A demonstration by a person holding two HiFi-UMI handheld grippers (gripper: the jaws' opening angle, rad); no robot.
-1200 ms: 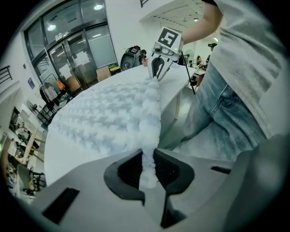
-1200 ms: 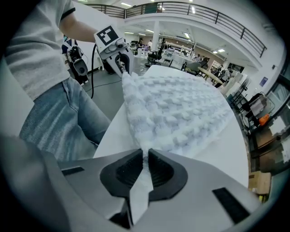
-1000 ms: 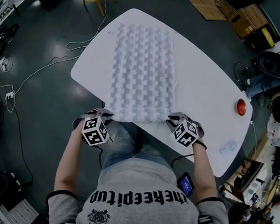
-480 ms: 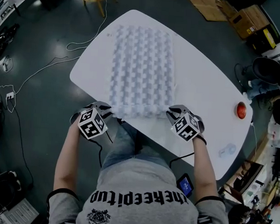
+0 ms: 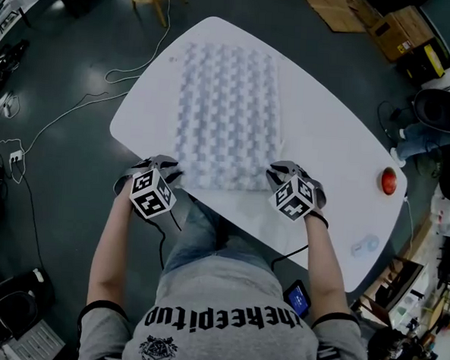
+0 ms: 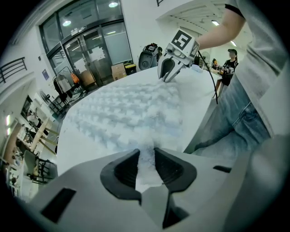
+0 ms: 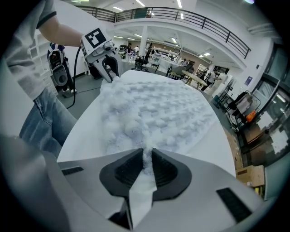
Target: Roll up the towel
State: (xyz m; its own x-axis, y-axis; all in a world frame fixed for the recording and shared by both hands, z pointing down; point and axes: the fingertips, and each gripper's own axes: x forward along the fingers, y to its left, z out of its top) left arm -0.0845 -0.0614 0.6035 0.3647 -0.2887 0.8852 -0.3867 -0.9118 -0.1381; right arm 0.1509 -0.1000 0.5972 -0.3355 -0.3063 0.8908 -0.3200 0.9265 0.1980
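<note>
the head view alone shows the whole white oval worktop (image 5: 326, 136), with the pale blue waffle-textured towel (image 5: 229, 107) spread flat along it and a small red round object (image 5: 388, 177) near its right edge. the gripper views show the grips. the left gripper (image 6: 146, 156), whose jaws have just been opening, has the towel's near corner filling the gap between its pads. the right gripper (image 7: 147, 156) is pinched on the other near corner. both forearms reach forward, grippers tilted steeply down.
</note>
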